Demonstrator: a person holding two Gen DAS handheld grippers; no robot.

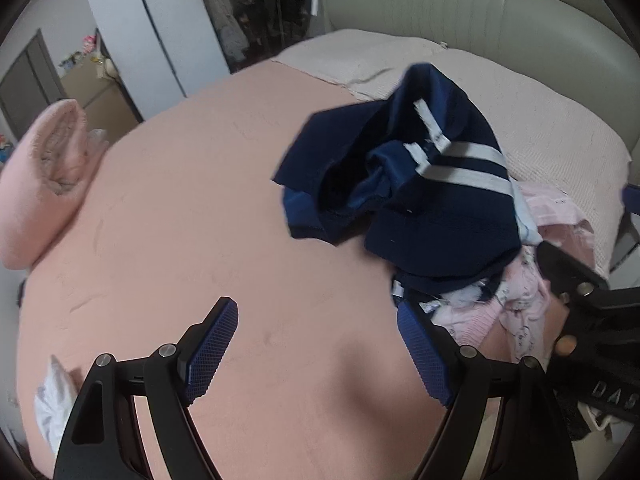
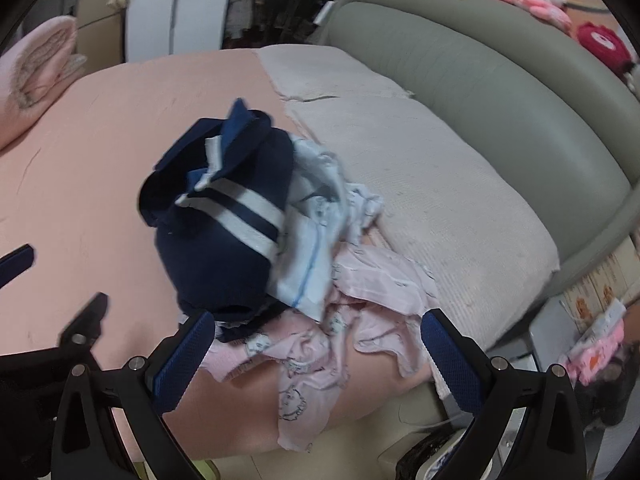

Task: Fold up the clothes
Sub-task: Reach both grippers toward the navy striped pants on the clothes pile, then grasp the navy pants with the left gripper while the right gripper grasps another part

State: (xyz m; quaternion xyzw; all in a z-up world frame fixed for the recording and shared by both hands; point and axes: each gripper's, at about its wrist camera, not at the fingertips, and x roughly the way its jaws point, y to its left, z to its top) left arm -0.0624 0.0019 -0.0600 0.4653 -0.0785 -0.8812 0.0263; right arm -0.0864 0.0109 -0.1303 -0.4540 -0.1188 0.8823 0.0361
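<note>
Bedroom with a wide bed (image 1: 200, 208) under a pink sheet, grey padded headboard (image 2: 500, 92) behind, wardrobe (image 1: 160, 32) beyond. Unfolded clothes heaped near the bed's corner: navy striped garment (image 1: 416, 184) on top, pale blue piece (image 2: 316, 248) and pink printed pieces (image 2: 320, 344) spilling beneath toward the edge. Left tool (image 1: 316, 352) spread wide, empty, over bare sheet beside the heap, likely the folding area. Right tool (image 2: 320, 356) equally wide, nothing gripped, straddling the pink pieces, probably lining up to pick. Pink pillow (image 1: 44, 184) well apart at the far side; white cloth (image 1: 52, 404) at the near edge. Tangled layers likely to drag along together.
</note>
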